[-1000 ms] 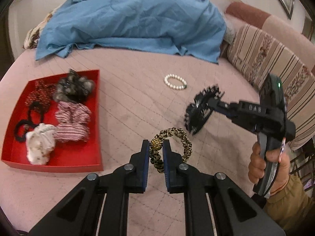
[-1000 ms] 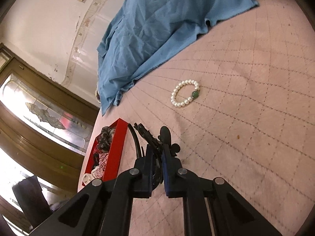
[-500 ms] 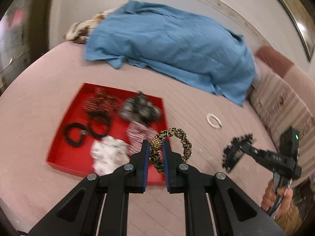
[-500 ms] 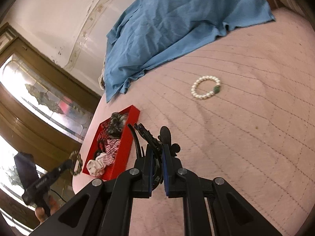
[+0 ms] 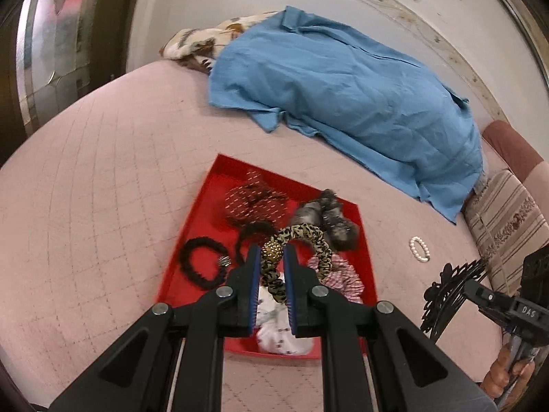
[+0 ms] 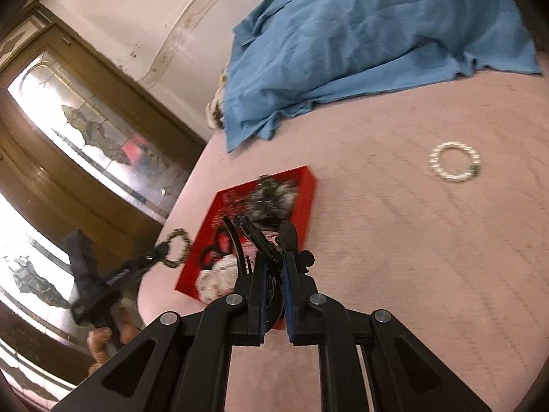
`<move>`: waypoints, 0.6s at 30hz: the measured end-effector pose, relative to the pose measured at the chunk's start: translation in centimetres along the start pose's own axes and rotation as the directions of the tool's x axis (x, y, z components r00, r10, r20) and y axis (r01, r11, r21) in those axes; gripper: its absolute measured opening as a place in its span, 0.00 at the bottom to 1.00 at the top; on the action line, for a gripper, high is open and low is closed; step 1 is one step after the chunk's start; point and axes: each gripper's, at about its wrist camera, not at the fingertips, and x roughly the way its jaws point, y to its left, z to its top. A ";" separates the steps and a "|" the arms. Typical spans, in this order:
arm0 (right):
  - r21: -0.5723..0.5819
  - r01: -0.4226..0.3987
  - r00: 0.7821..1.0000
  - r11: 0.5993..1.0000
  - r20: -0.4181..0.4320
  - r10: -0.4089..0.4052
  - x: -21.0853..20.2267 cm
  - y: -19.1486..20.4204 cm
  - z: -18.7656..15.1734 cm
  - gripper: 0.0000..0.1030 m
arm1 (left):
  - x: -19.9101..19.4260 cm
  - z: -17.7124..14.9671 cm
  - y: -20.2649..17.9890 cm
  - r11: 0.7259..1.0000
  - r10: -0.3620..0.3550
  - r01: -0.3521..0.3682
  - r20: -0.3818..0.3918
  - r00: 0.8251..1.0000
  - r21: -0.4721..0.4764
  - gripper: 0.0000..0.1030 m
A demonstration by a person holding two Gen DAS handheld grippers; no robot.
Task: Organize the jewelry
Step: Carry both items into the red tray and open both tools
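Note:
My left gripper (image 5: 271,257) is shut on a leopard-print scrunchie (image 5: 305,237) with a gold bead and holds it above the red tray (image 5: 206,206). The tray holds several scrunchies and black hair ties (image 5: 202,267). My right gripper (image 6: 274,261) is shut on a black hair claw clip (image 6: 254,237), held above the bed to the right of the tray; the clip also shows in the left wrist view (image 5: 446,292). A white pearl bracelet (image 5: 419,249) lies on the pink bedspread right of the tray, also in the right wrist view (image 6: 454,162).
A blue cloth (image 5: 343,96) lies heaped at the far side of the pink quilted bed (image 5: 103,171). A striped cushion (image 5: 507,213) is at the right. A wooden glass-paned door (image 6: 85,120) stands beyond the bed's left edge.
My left gripper has carried the leopard scrunchie left, from the bare bed to over the red tray. My right gripper with the claw clip has turned toward the tray.

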 end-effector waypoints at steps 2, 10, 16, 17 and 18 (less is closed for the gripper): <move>-0.009 -0.014 1.000 1.000 -0.019 0.013 1.2 1.2 0.2 0.09 | 0.4 -0.3 0.8 1.000 0.002 -0.003 -0.015 1.000 -0.015 0.12; -0.086 0.007 0.993 0.996 -0.119 -0.017 8.0 5.4 0.4 0.09 | 1.6 -1.7 2.2 0.996 0.089 -0.089 -0.067 0.994 0.003 0.12; -0.150 0.047 0.983 0.988 -0.168 -0.072 12.3 7.4 1.4 0.09 | 2.4 -2.0 2.2 0.994 0.105 -0.104 -0.077 0.991 0.024 0.12; -0.160 0.056 0.981 0.985 -0.173 -0.084 12.9 7.6 1.6 0.09 | 2.4 -2.0 2.1 0.994 0.108 -0.106 -0.075 0.991 0.027 0.12; -0.171 0.064 0.980 0.983 -0.176 -0.095 13.4 7.9 1.7 0.09 | 2.6 -2.0 2.1 0.994 0.111 -0.109 -0.077 0.991 0.030 0.12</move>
